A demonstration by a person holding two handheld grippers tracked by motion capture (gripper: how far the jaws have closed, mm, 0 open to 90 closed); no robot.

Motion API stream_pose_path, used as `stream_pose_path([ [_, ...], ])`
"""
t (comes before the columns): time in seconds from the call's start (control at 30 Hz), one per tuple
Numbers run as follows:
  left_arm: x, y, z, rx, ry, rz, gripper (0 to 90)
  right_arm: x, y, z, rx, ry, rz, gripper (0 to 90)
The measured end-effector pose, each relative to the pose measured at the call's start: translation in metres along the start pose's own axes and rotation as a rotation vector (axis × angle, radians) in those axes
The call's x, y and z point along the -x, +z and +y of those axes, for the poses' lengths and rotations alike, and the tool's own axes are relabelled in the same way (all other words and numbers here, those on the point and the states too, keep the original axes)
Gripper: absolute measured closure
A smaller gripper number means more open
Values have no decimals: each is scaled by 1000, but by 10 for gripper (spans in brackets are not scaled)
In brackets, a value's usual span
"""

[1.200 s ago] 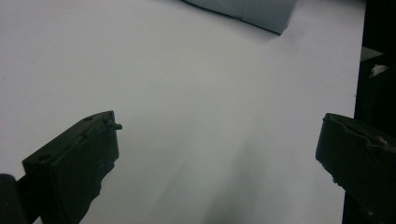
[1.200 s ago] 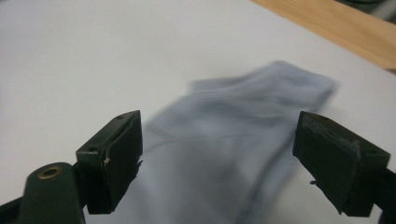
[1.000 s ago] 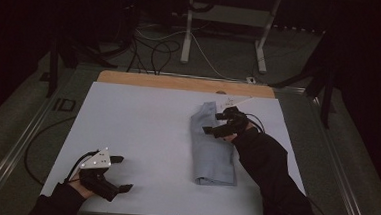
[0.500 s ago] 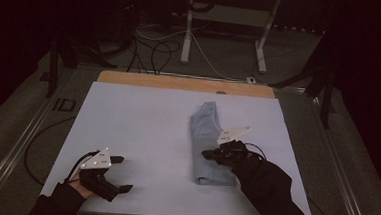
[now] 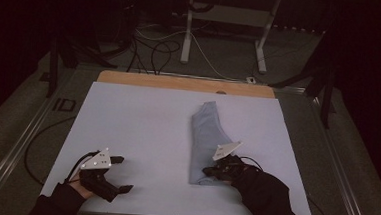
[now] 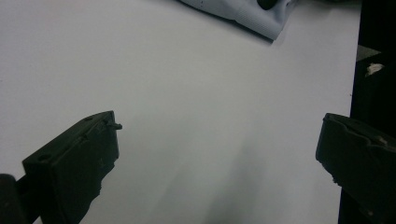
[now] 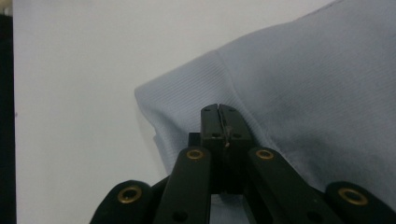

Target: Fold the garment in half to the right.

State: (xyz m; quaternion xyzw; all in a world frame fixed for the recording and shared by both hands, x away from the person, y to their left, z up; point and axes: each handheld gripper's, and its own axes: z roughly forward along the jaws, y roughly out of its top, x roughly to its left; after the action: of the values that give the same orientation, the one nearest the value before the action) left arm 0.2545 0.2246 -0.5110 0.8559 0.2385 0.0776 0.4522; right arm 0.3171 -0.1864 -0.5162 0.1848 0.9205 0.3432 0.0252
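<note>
I have the right gripper [image 5: 209, 171] down at the near end of the folded pale blue ribbed-knit garment [image 5: 207, 138], which lies lengthwise on the white surface [image 5: 142, 124], right of its middle, its far end pointing toward the bare wooden strip [image 5: 180, 83] along the far edge. In the right gripper view that gripper [image 7: 219, 112] has its two black jaws pressed flat together, tips meeting in a thin seam; they have just been closing. They lie over the garment's [image 7: 303, 93] ribbed hem near its corner, but from this angle I cannot tell whether any cloth is pinched between them. The grey three-cornered plate [image 5: 227, 150] on top of it sits over the fabric in the high view. My left gripper [image 5: 119, 173] is low over the bare surface at the near left, well apart from the garment, with nothing in it. In the left gripper view its jaws stand wide apart, one at each lower corner, plain white surface [image 6: 187, 93] between them and a corner of the garment [image 6: 252, 18] far off at the top edge.
</note>
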Motion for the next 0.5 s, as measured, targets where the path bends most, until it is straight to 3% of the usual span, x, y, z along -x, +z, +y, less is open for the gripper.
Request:
stream_pose_path([
  [0.13, 0, 0, 0, -2, 2, -1, 5, -5, -3, -3, -20, -21, 14, 900],
  [0.4, 1, -1, 1, 0, 6, 1, 5, -8, -8, -16, 9, 26, 56, 900],
  [0.5, 1, 0, 0, -1, 4, -1, 5, -5, -11, -16, 44, 35, 68, 900],
])
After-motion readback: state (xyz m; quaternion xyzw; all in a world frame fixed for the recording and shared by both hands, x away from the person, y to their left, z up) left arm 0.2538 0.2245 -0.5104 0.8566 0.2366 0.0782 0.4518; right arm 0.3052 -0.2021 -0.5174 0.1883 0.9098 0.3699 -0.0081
